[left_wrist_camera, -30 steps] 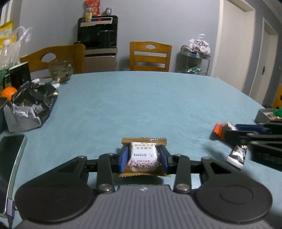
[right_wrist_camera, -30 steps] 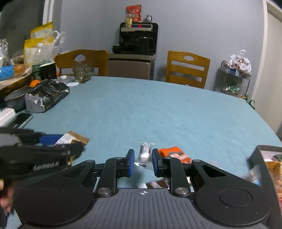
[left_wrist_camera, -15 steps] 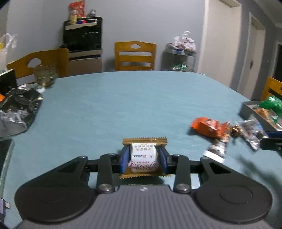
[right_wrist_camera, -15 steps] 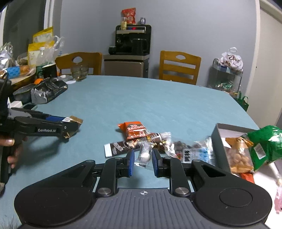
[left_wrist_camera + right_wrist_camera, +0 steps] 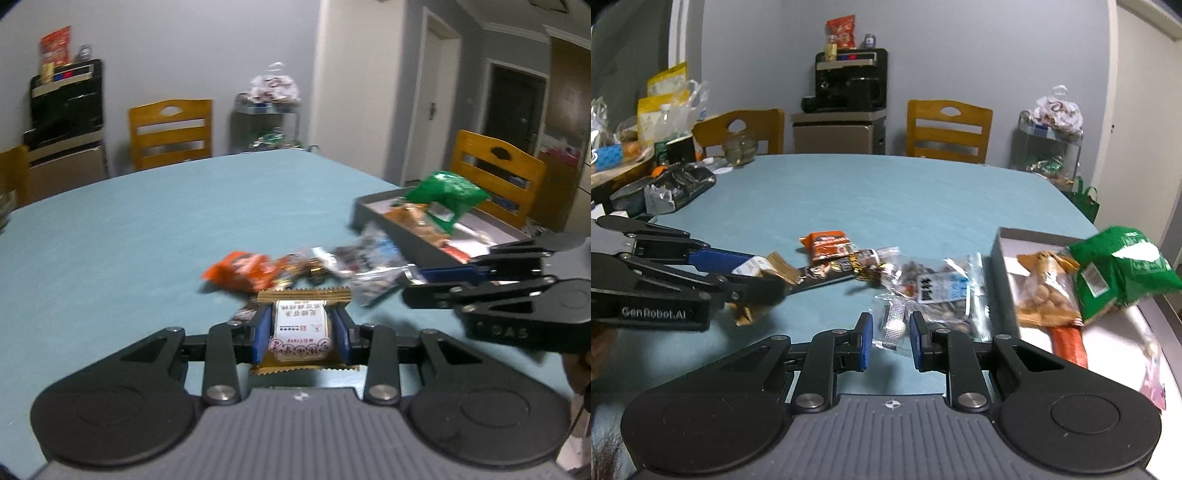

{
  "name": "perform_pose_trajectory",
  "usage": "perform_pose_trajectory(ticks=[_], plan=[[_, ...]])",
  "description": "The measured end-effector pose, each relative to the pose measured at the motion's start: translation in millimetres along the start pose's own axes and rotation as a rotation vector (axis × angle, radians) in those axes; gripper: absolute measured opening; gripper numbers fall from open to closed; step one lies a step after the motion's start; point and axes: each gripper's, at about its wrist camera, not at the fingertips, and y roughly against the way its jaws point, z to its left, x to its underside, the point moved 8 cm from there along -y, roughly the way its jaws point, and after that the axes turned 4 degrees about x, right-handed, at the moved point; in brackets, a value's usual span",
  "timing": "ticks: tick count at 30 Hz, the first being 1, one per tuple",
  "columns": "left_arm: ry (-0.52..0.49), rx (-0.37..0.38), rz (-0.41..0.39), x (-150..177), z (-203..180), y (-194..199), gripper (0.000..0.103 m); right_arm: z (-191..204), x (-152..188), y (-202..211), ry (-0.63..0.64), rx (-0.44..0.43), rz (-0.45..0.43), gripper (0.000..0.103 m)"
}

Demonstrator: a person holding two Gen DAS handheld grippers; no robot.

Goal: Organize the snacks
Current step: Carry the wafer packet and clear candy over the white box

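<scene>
In the left wrist view my left gripper (image 5: pixel 301 332) is shut on a gold-brown wrapped snack with a white label (image 5: pixel 300 328), held above the teal table (image 5: pixel 147 229). My right gripper (image 5: pixel 889 338) is shut on a small silver-wrapped candy (image 5: pixel 894 324). A loose pile lies just ahead: an orange packet (image 5: pixel 827 245), a dark bar (image 5: pixel 827 272) and a clear bag of sweets (image 5: pixel 942 291). At the right a grey box (image 5: pixel 1004 258) holds a green bag (image 5: pixel 1119 269) and a nut pack (image 5: pixel 1045 291). The left gripper (image 5: pixel 764 275) comes in from the left of the pile.
Two wooden chairs (image 5: pixel 947 129) stand at the far edge, a third chair (image 5: pixel 495 173) behind the box. A black foil bag (image 5: pixel 677 186), a glass bowl (image 5: pixel 738 149) and other clutter fill the table's far left corner. The right gripper (image 5: pixel 413 286) crosses in front of the box.
Both grippers have swung right with their snacks still held. The snack pile and the grey box have come into view ahead, and the two grippers now stand close together.
</scene>
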Motion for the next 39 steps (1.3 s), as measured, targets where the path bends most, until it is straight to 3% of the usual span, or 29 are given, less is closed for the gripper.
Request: perform_pose_trajectory(ticks=[7, 20, 27, 34, 39], plan=[[-0.039, 0.021, 0.054, 3, -31, -30, 0.034, -9, 14, -2, 0.012, 0.002, 0.044, 0.023], [-0.063, 0.012, 0.071, 2, -34, -49, 0.034, -21, 18, -6, -0.011, -0.006, 0.048, 0.023], [-0.066, 0.010, 0.032, -14, -32, -38, 0.034, -23, 4, 9, 0.006, -0.001, -0.019, 0.023], [-0.085, 0.012, -0.018, -38, -34, -21, 0.034, -37, -37, 43, 0.098, 0.078, -0.157, 0.023], [-0.124, 0.044, -0.058, -58, -50, -8, 0.034, -55, -57, 71, 0.113, 0.062, -0.169, 0.023]])
